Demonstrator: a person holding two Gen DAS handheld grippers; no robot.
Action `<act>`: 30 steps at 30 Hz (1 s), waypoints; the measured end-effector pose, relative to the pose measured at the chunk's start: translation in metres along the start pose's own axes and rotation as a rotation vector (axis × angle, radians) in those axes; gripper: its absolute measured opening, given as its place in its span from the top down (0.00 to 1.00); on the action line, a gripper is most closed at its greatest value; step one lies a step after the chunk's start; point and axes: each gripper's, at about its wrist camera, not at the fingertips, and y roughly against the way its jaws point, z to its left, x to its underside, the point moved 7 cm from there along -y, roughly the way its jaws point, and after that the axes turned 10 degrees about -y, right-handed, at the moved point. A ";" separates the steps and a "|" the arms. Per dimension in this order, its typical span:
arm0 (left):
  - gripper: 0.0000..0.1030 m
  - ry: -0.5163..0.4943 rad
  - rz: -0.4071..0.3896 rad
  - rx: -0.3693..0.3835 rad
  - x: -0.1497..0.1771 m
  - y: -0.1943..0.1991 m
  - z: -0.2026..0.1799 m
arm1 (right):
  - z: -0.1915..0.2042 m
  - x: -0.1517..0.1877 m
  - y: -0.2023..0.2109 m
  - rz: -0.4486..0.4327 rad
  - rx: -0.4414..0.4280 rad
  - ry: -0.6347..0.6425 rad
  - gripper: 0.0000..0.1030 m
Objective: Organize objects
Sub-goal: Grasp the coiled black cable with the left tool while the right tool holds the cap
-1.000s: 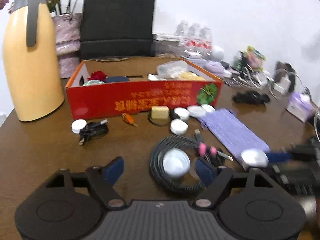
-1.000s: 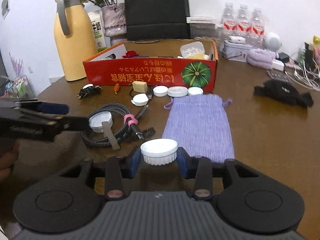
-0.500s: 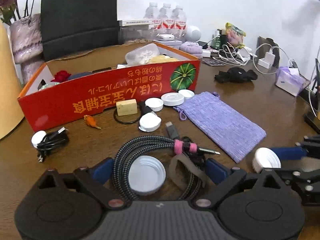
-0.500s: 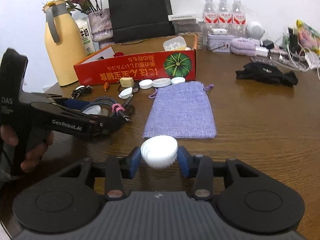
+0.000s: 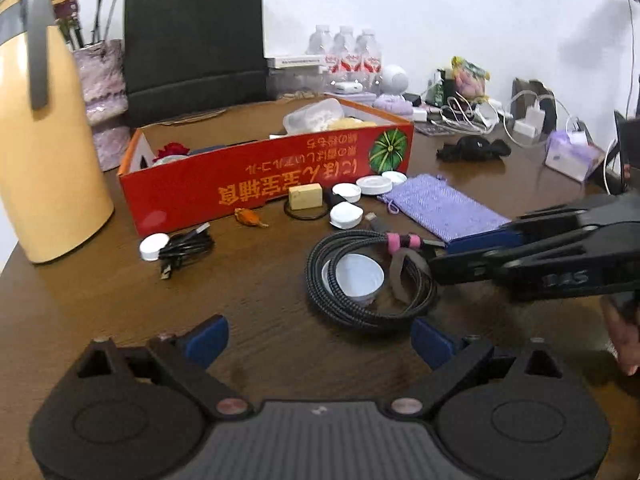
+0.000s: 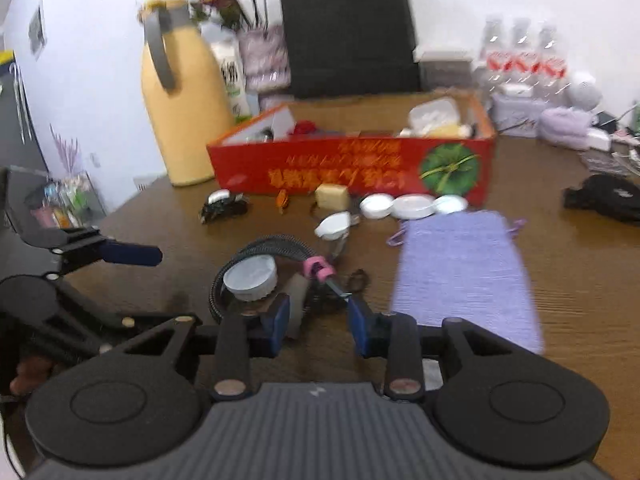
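A coiled black braided cable [image 5: 360,276] with a pink tie lies on the brown table, and white lids [image 5: 356,276] are stacked inside the coil; they also show in the right wrist view [image 6: 250,280]. My right gripper [image 6: 316,322] is open and empty just right of that stack, over the cable's end. My left gripper [image 5: 320,340] is wide open and empty, a little short of the coil. A red cardboard box [image 5: 272,184] with odds and ends stands behind.
Several white lids [image 5: 374,186], a tan block [image 5: 306,196], a small black cable [image 5: 180,246] and a purple pouch [image 5: 440,210] lie before the box. A yellow thermos [image 5: 44,140] stands far left. Black cloth [image 5: 472,150] and chargers sit at the right.
My right gripper has moved left to the coil and opened; the white lid it held now rests on the lid in the coil. My left gripper has drawn back.
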 end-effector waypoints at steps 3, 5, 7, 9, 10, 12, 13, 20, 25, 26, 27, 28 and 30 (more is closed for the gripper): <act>0.05 -0.041 -0.010 0.023 -0.007 -0.011 -0.006 | 0.003 0.000 -0.005 0.017 -0.045 -0.056 0.88; 0.05 -0.060 -0.016 0.045 -0.013 -0.019 -0.009 | -0.002 0.001 0.000 0.008 -0.055 -0.094 0.97; 0.05 -0.086 -0.025 0.066 -0.020 -0.030 -0.013 | -0.006 0.001 0.012 -0.018 -0.039 -0.101 0.97; 0.05 -0.106 -0.021 0.075 -0.026 -0.041 -0.015 | -0.007 -0.004 0.029 -0.058 -0.035 -0.106 0.97; 0.05 -0.117 -0.015 0.077 -0.029 -0.047 -0.017 | -0.008 -0.006 0.037 -0.076 -0.032 -0.107 0.97; 0.04 -0.127 0.002 0.072 -0.032 -0.057 -0.017 | -0.010 -0.008 0.051 -0.106 -0.012 -0.090 0.97; 0.02 -0.120 0.002 0.083 -0.033 -0.060 -0.016 | -0.011 -0.009 0.056 -0.112 -0.007 -0.089 0.97; 0.12 -0.036 0.040 0.077 -0.037 -0.065 -0.005 | -0.026 -0.005 0.081 -0.132 0.015 -0.108 0.96; 0.14 -0.027 -0.011 0.006 -0.046 -0.036 -0.006 | -0.028 -0.004 0.105 -0.150 0.031 -0.082 0.96; 0.14 -0.022 -0.034 -0.002 -0.051 -0.023 -0.007 | -0.027 -0.003 0.109 -0.154 0.032 -0.081 0.96; 0.14 -0.019 -0.069 -0.006 -0.057 -0.008 -0.010 | -0.025 -0.003 0.114 -0.161 0.028 -0.078 0.96; 0.14 -0.010 -0.107 -0.015 -0.063 0.011 -0.012 | -0.022 -0.003 0.119 -0.169 0.023 -0.074 0.96; 0.14 0.014 -0.154 -0.026 -0.069 0.044 -0.018 | -0.015 -0.003 0.132 -0.191 0.006 -0.060 0.96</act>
